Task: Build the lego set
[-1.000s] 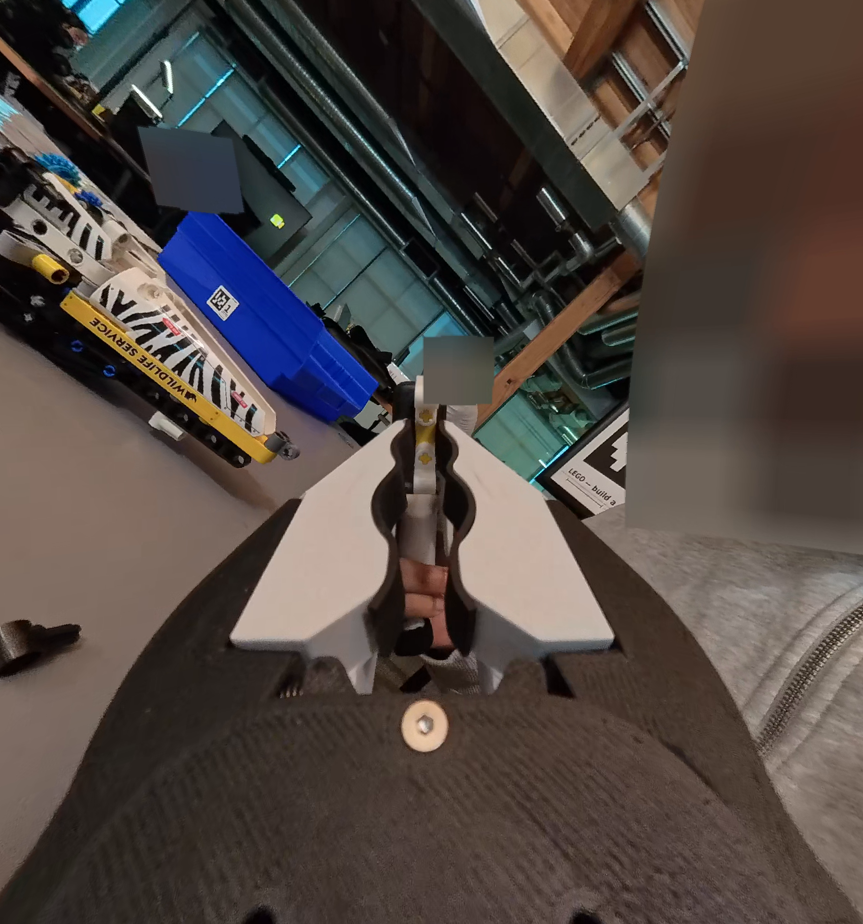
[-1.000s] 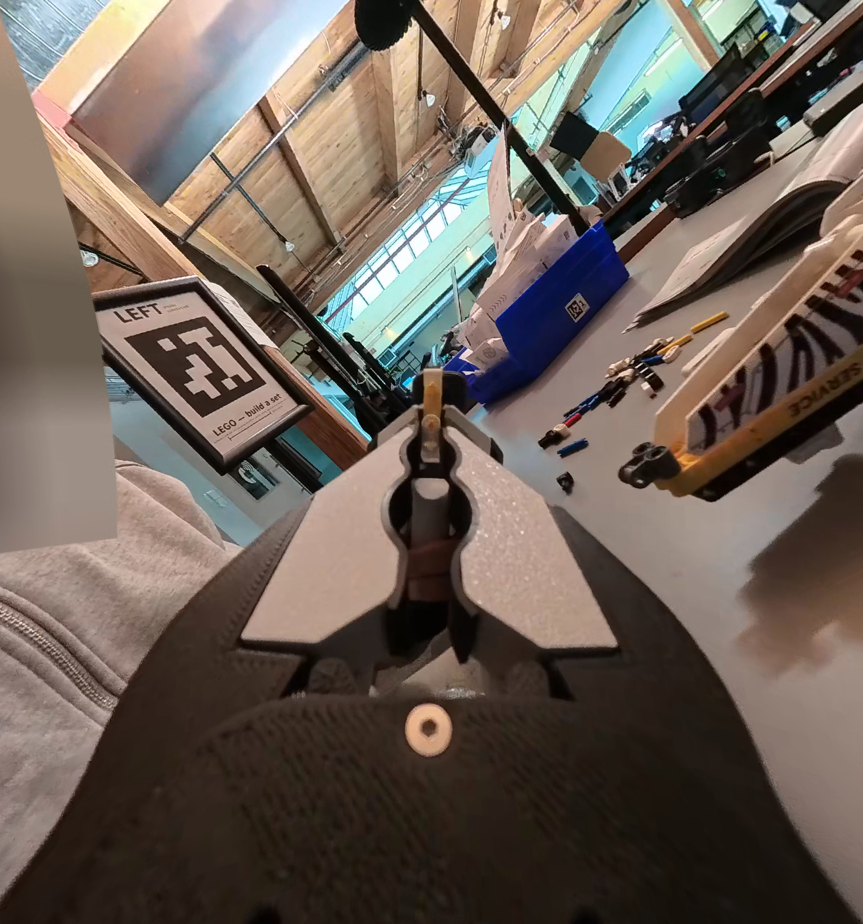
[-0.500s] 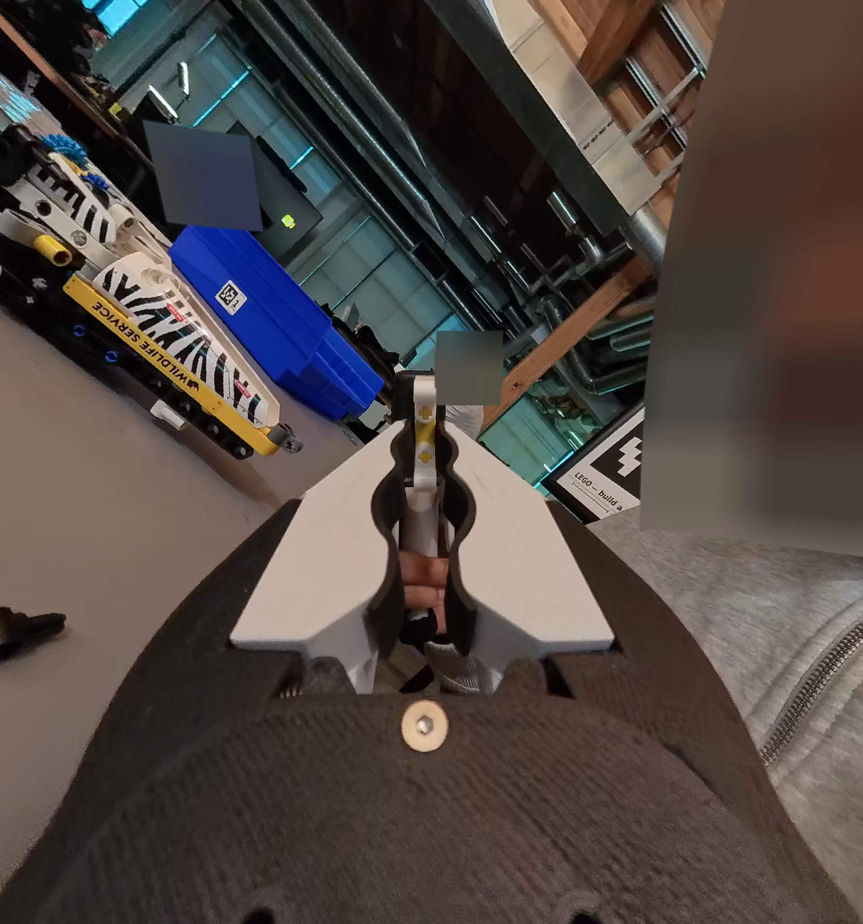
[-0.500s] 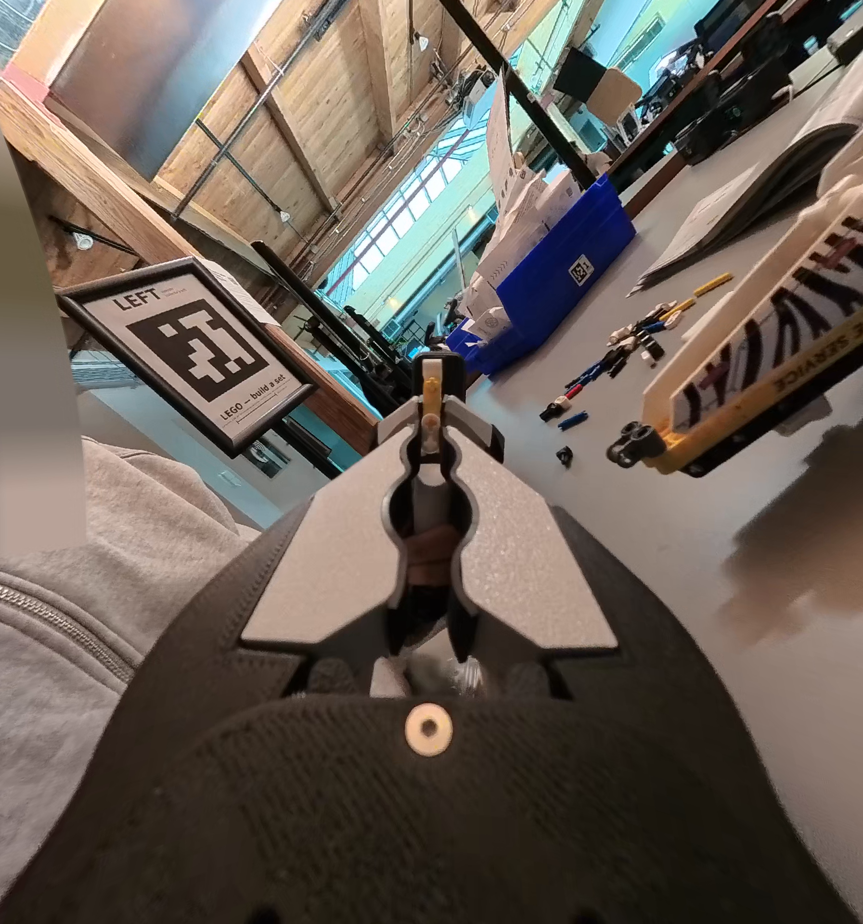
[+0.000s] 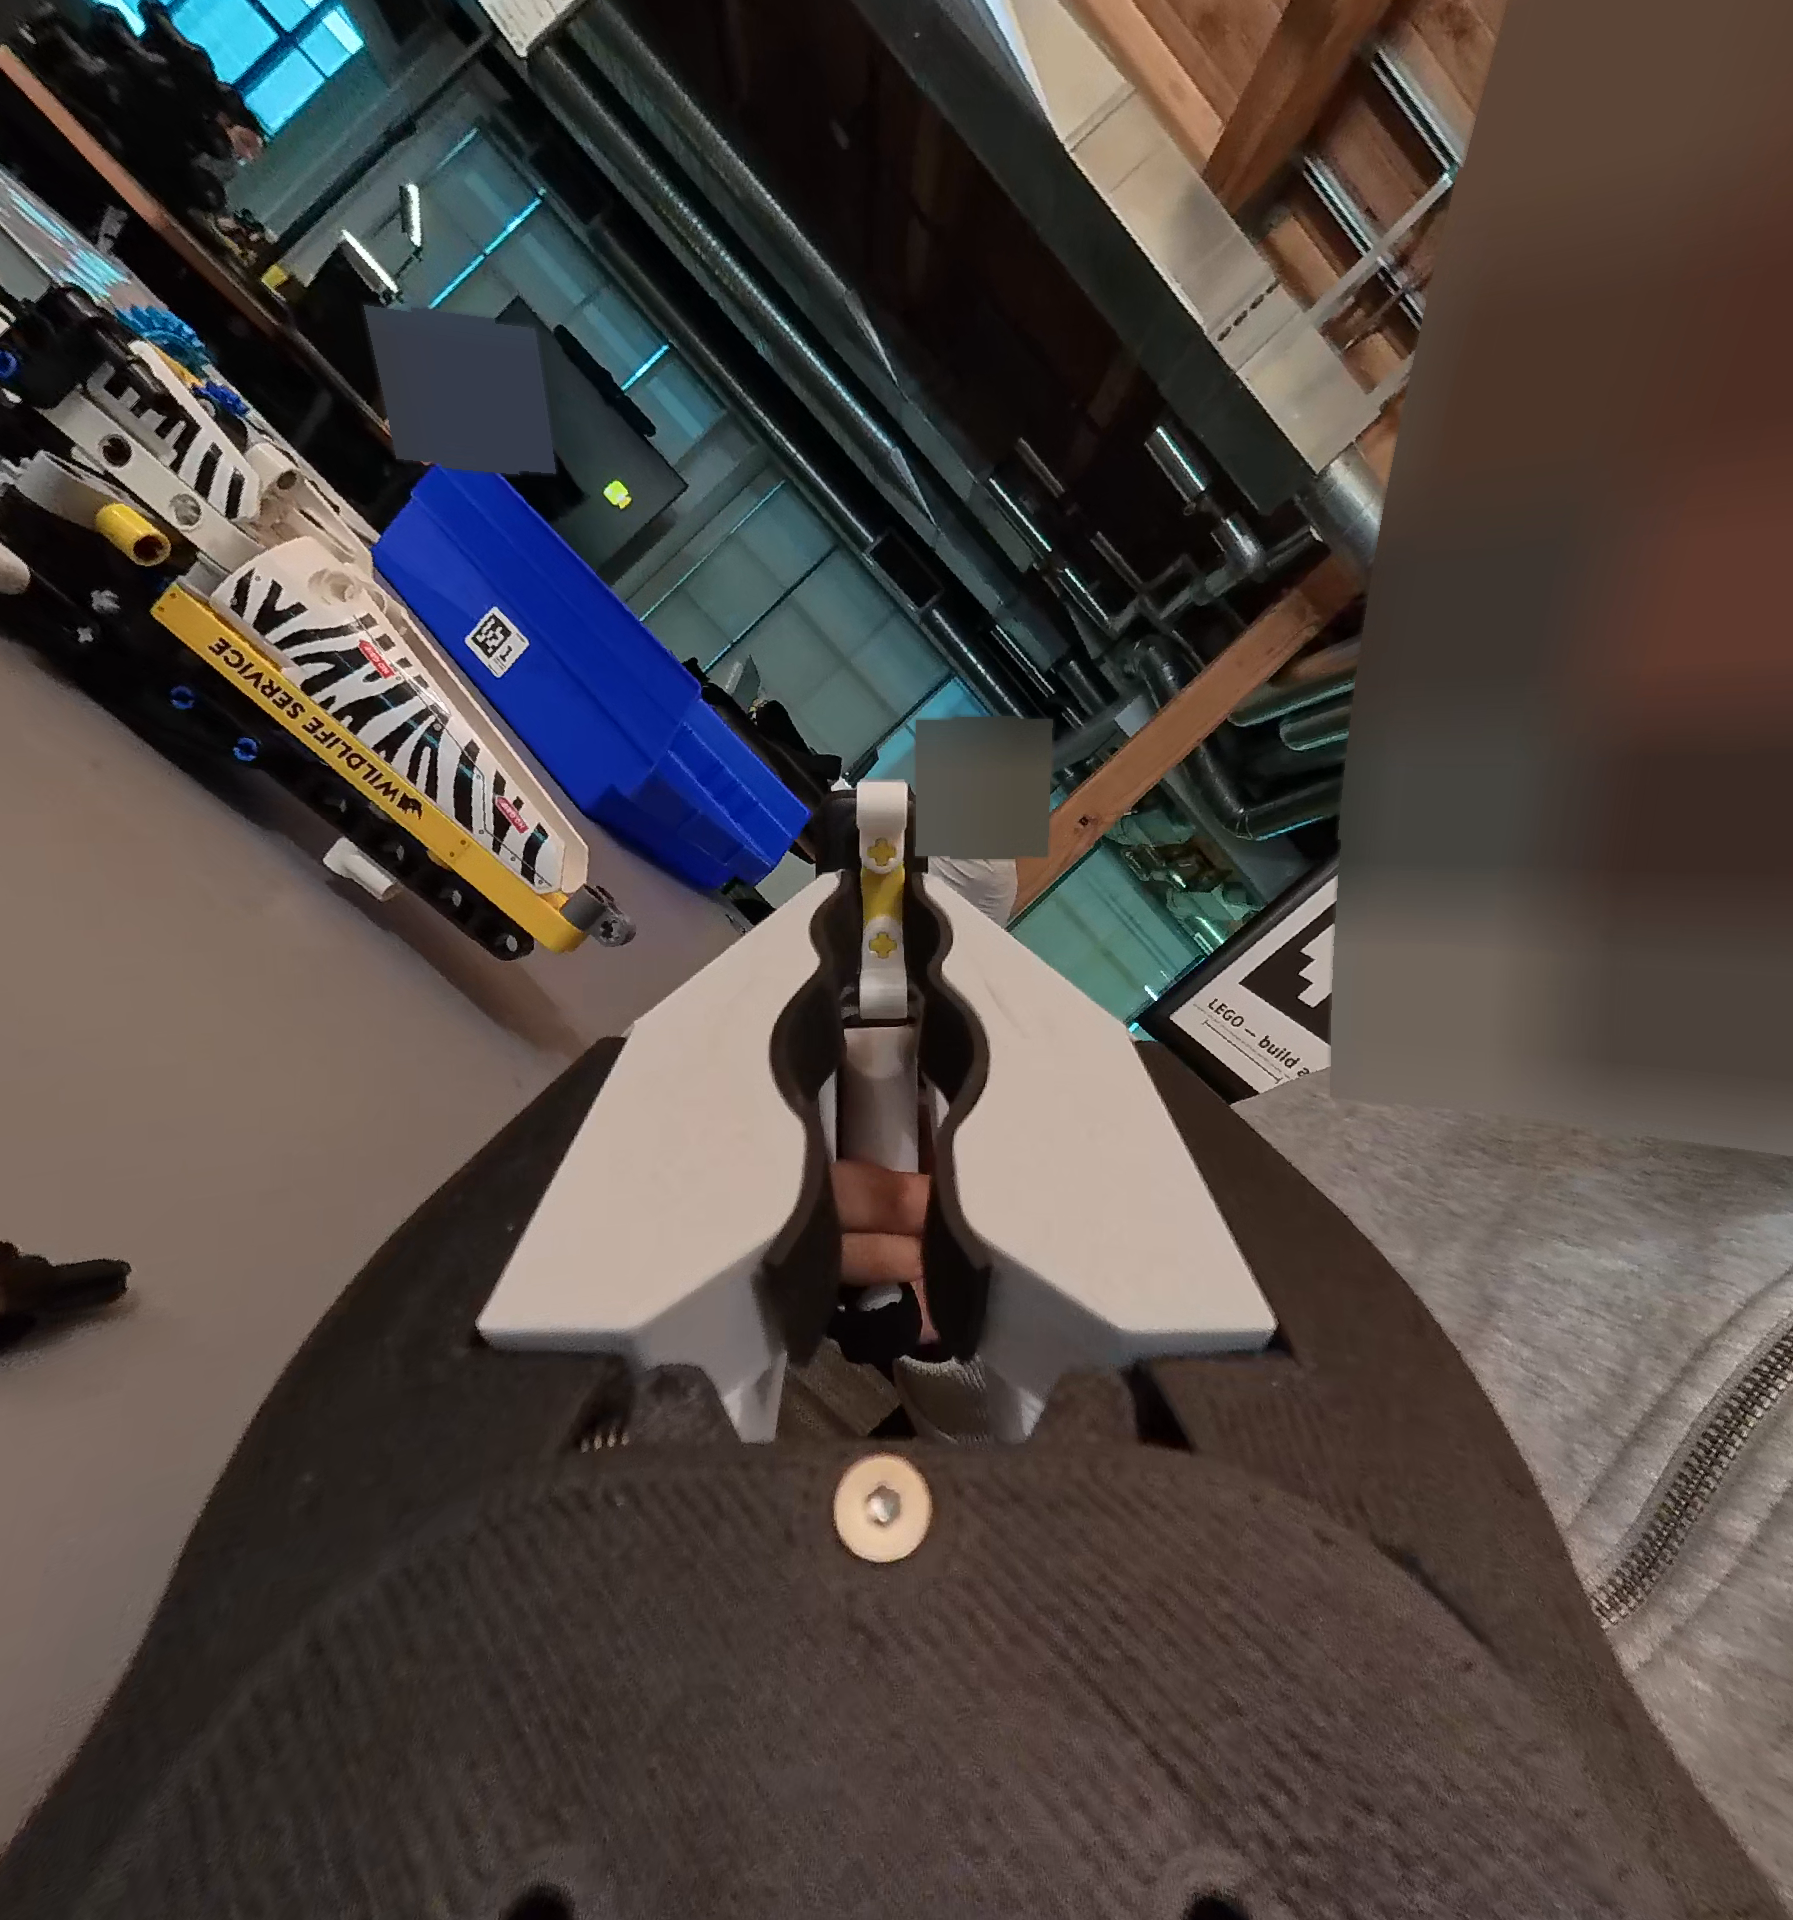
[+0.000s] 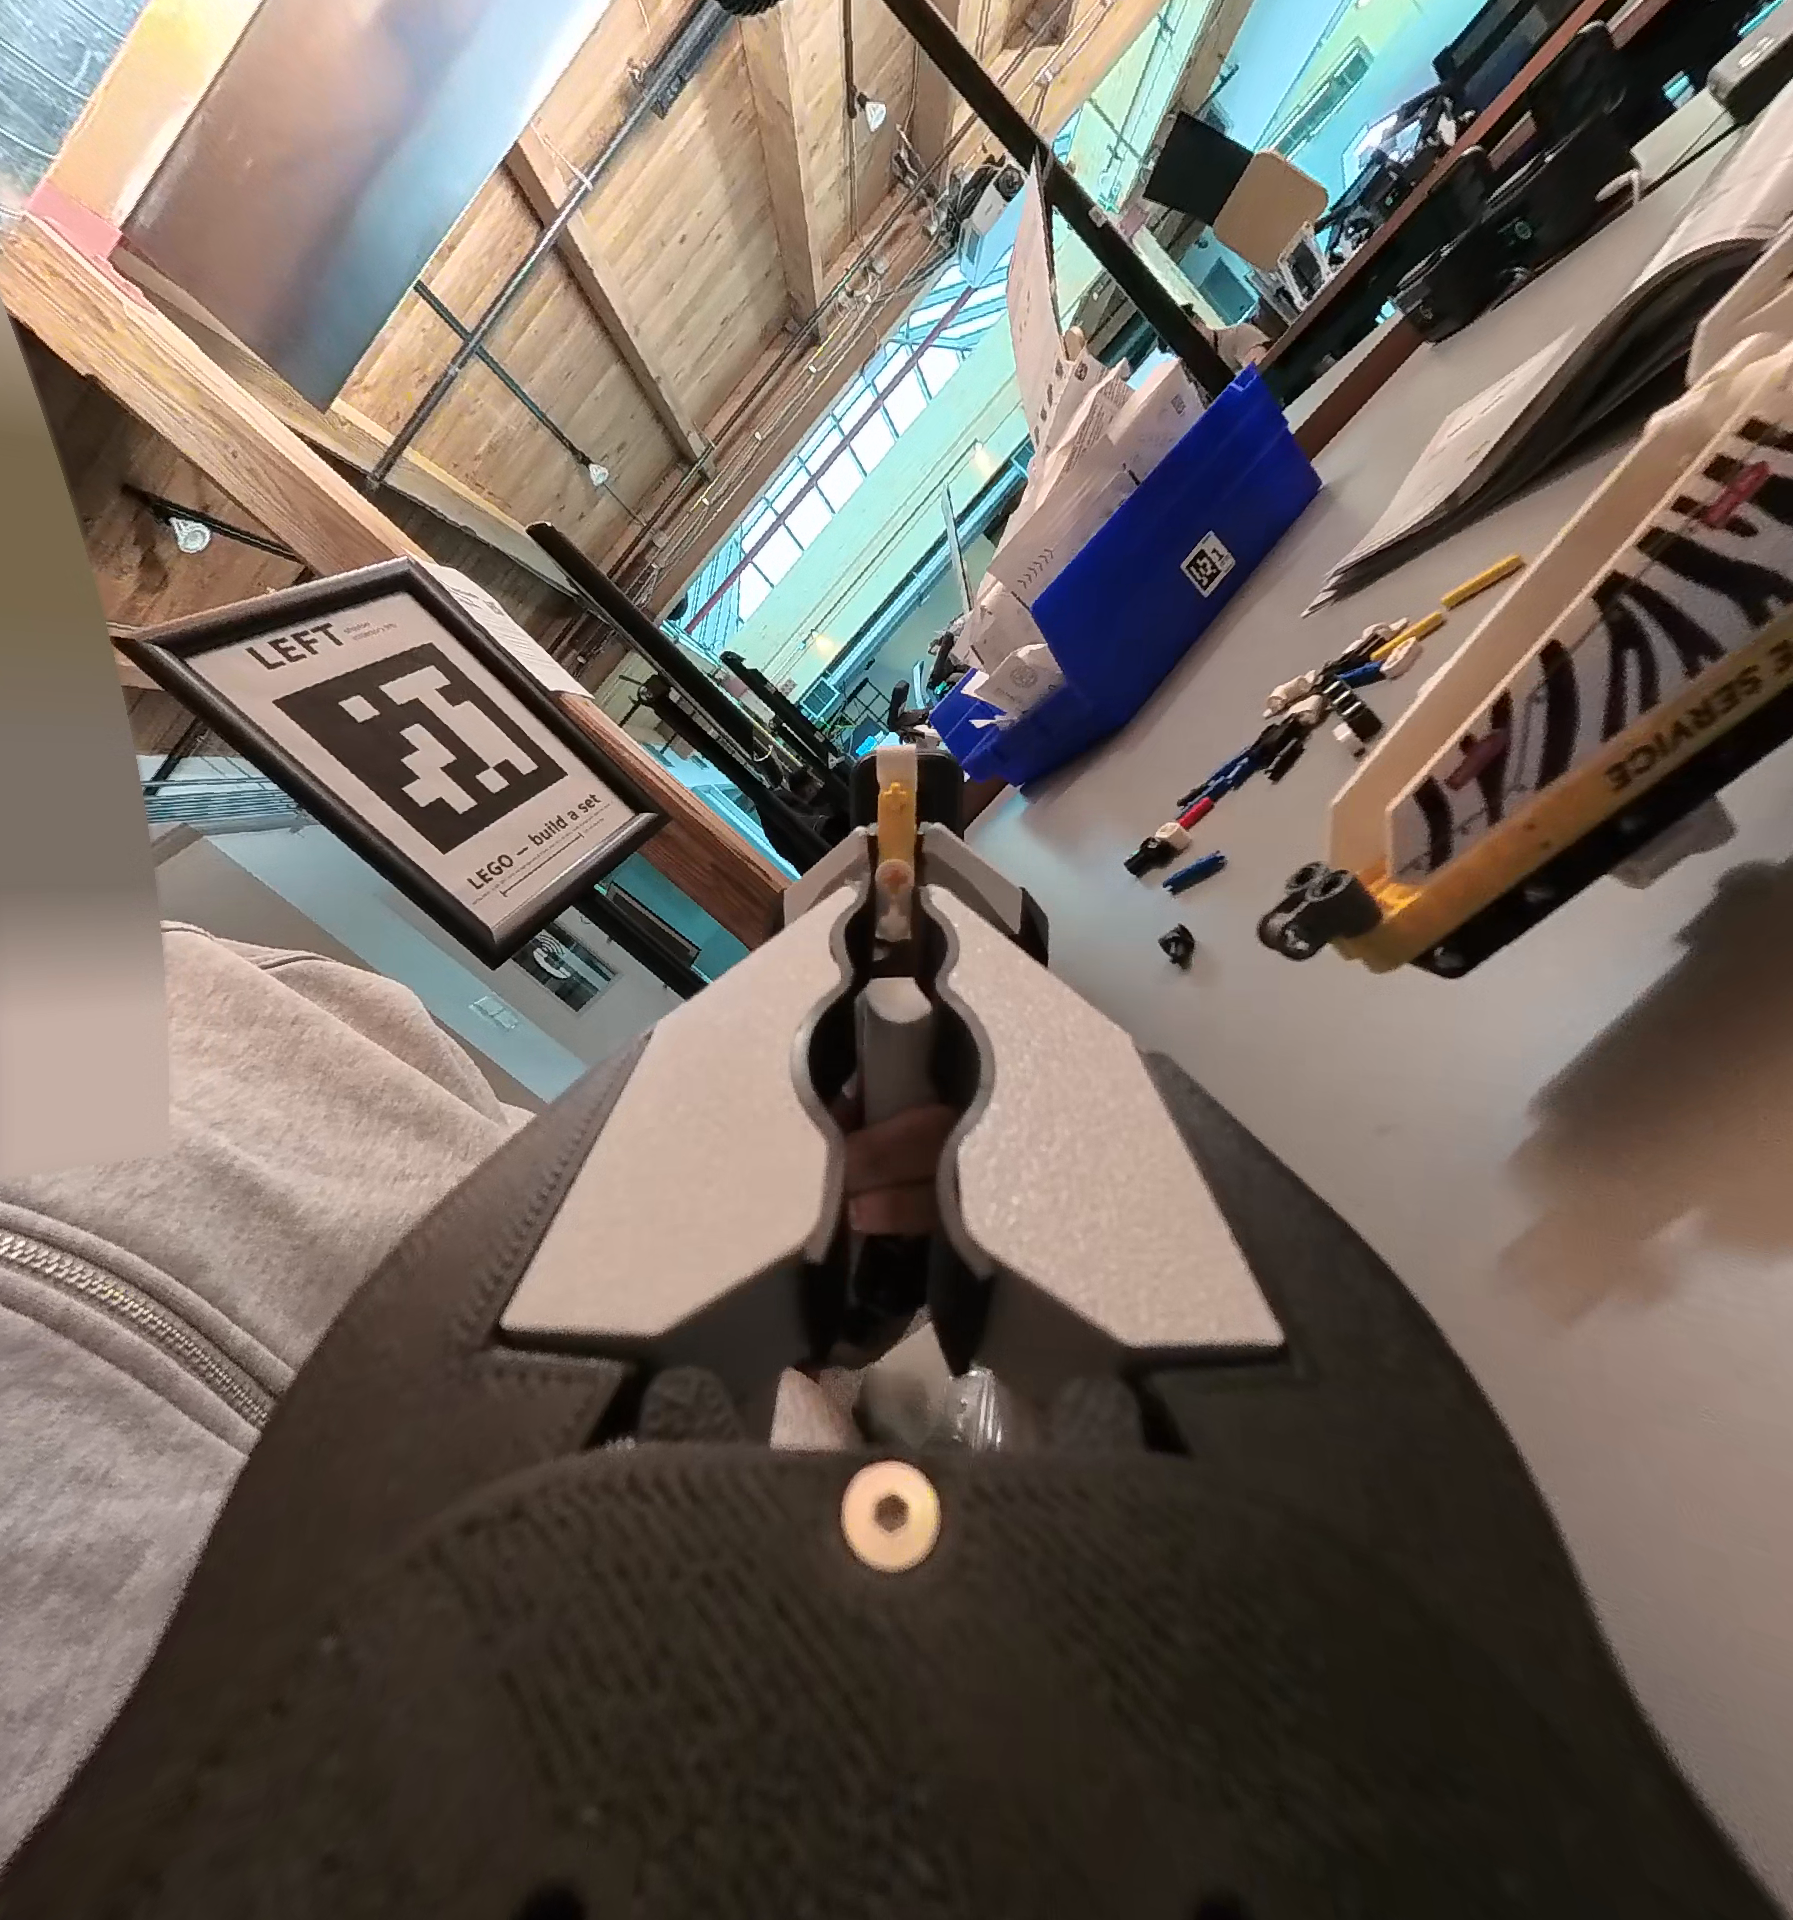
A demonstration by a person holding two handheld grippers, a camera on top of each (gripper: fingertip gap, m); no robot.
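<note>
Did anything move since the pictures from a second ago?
Hardly. Both views tilted a bit, so both grippers turned slightly. The left gripper stays shut on the white and yellow piece, and the right gripper stays shut on it too. The striped model sits unmoved on the table.

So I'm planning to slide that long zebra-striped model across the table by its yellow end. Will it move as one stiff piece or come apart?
The zebra-striped model would probably slide as one piece: a long yellow beam runs along its side. It sits flat on the grey table, so tipping seems unlikely. The striped panels are clipped on and might pop off under a hard shove.
</note>
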